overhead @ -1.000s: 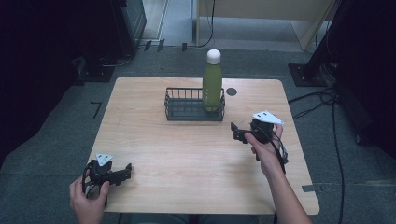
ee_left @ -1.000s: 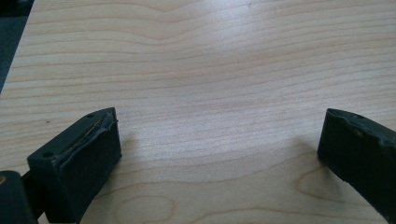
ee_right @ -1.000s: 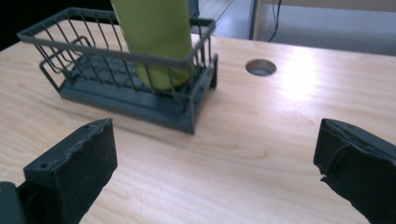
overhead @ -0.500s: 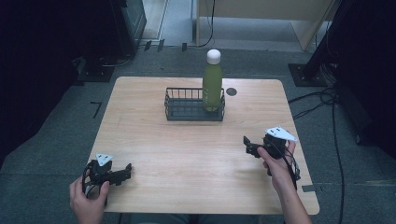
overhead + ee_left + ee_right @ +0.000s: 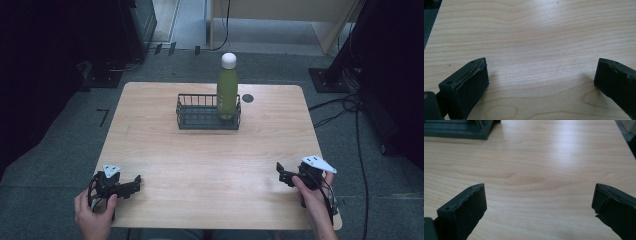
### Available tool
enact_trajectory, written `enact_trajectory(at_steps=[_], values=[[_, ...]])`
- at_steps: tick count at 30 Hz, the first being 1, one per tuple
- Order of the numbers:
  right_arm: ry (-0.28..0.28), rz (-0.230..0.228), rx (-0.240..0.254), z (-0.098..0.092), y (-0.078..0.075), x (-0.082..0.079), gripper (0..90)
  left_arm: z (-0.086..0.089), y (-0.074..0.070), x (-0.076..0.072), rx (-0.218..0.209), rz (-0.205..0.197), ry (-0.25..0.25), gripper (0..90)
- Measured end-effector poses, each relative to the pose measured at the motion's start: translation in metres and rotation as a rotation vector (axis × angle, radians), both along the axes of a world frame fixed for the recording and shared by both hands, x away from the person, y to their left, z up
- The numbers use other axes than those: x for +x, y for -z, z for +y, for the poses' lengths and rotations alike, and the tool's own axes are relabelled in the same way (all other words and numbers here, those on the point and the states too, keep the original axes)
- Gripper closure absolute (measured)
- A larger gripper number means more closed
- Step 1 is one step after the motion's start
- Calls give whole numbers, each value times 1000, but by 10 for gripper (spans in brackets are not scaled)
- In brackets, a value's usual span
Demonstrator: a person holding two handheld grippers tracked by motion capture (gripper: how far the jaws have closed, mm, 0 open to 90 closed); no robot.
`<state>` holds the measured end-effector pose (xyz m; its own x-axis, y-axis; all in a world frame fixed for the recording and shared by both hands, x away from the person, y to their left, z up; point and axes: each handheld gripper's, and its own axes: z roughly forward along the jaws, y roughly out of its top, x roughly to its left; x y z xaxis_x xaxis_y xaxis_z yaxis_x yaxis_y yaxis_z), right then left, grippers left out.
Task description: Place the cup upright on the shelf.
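The green bottle (image 5: 227, 90) stands up in the right end of the wire basket (image 5: 200, 119) at the far side of the table (image 5: 210, 165). The left gripper (image 5: 134, 181) and right gripper (image 5: 281, 172) sit near the front corners, far from the bottle. Both have their jaws wide apart and hold nothing.

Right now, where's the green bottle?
High view: the green bottle stands upright in the right end of the wire basket, at the table's far side, beside a dark round hole.
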<state>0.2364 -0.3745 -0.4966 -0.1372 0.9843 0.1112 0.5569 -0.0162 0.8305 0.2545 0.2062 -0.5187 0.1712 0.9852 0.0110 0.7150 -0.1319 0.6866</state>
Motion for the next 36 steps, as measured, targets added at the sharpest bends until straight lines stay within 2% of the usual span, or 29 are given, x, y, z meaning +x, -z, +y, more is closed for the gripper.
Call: enact_trajectory(at_steps=[5, 11, 20, 22, 25, 26, 28, 29, 31, 33, 36], values=[[22, 11, -13, -13, 6, -14, 0, 0, 0, 0, 0, 0, 0, 0], [75, 32, -33, -37, 13, -35, 0, 0, 0, 0, 0, 1, 0, 0], [116, 82, -53, -56, 26, -52, 0, 0, 0, 0, 0, 0, 0, 0], [127, 86, -85, -61, 26, -57, 0, 0, 0, 0, 1, 1, 0, 0], [125, 123, -128, -63, 28, -59, 0, 0, 0, 0, 1, 1, 0, 0], [125, 123, -128, -63, 28, -59, 0, 0, 0, 0, 1, 1, 0, 0], [117, 157, -142, -62, 31, -59, 0, 0, 0, 0, 0, 0, 0, 0], [117, 157, -142, -62, 31, -59, 0, 0, 0, 0, 0, 0, 0, 0], [111, 152, -96, -63, 34, -63, 0, 0, 0, 0, 0, 1, 0, 0], [124, 117, -91, -62, 37, -69, 0, 0, 0, 0, 1, 1, 0, 0], [118, 113, -89, -61, 37, -70, 0, 0, 0, 0, 1, 1, 0, 0]])
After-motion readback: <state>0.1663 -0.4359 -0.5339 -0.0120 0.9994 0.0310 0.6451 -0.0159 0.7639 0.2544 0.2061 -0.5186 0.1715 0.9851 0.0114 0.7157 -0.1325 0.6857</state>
